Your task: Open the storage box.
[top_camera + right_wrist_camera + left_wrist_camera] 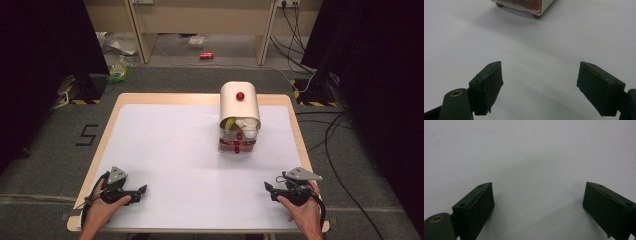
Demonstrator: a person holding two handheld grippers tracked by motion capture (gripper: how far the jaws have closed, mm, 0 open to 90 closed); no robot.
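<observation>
With both pairs of jaws standing wide apart and nothing between them, no grip on anything. Left gripper (141, 190) low at the lower left of the high view, resting on or just above the white table sheet (170, 150), held by a hand (107, 202) coming up from the bottom edge, jaws pointing toward the centre of the frame. Seen along its own jaws in the left gripper view (537, 202): two black pads at lower left and lower right, bare white surface in the gap and beyond. Right gripper (268, 189) at the lower right of the high view, likewise low over the sheet, gripped by the other hand (302, 210), grey three-cornered plate on top, jaws turned toward the middle of the table. In the right gripper view (539, 80), same spread stance, pads at lower left and lower right, white sheet between.

Farther out, well apart from both grippers, at the upper middle of the high view: a small white cabinet (239, 107) with a rounded top and a red knob (240, 96), front open toward the person, a yellow item and white items visible inside, red-trimmed drawer below with red knobs. Bottom corner of the cabinet and its red feet at the top centre of the right gripper view (524, 6). Wooden table rim (107, 130) around the sheet; grey floor and cables beyond.
</observation>
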